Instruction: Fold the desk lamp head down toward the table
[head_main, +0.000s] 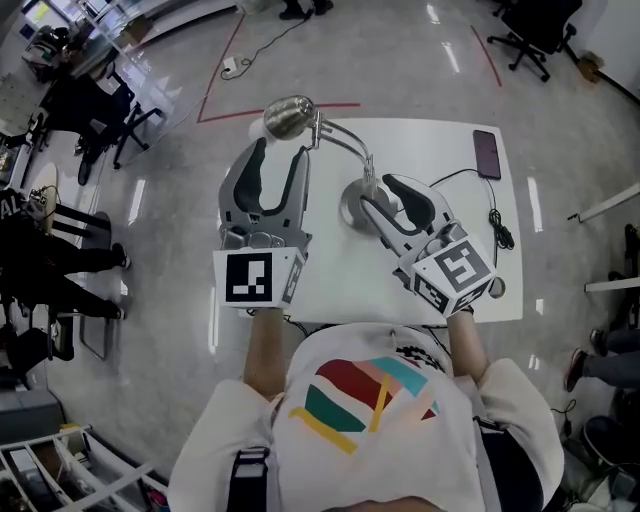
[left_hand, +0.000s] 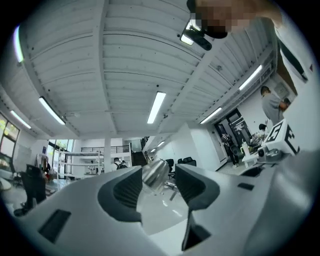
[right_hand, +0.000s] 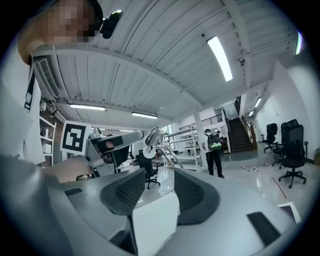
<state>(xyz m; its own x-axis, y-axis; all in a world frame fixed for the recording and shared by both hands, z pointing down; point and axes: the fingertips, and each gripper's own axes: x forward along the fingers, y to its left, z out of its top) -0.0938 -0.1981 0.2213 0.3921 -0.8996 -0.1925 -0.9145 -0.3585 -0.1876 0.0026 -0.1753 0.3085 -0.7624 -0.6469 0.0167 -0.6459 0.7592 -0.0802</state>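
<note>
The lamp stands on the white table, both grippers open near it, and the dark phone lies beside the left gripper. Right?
Not quite: the phone lies at the far right corner of the table, beyond the right gripper, not beside the left gripper. The head view shows it. The lamp does stand on the white table, both grippers open.

A dark phone (head_main: 487, 153) lies just beside a black cable (head_main: 500, 232). Office chairs (head_main: 535, 35) stand on the glossy floor (head_main: 400, 60), which bears red tape lines (head_main: 218, 72).
</note>
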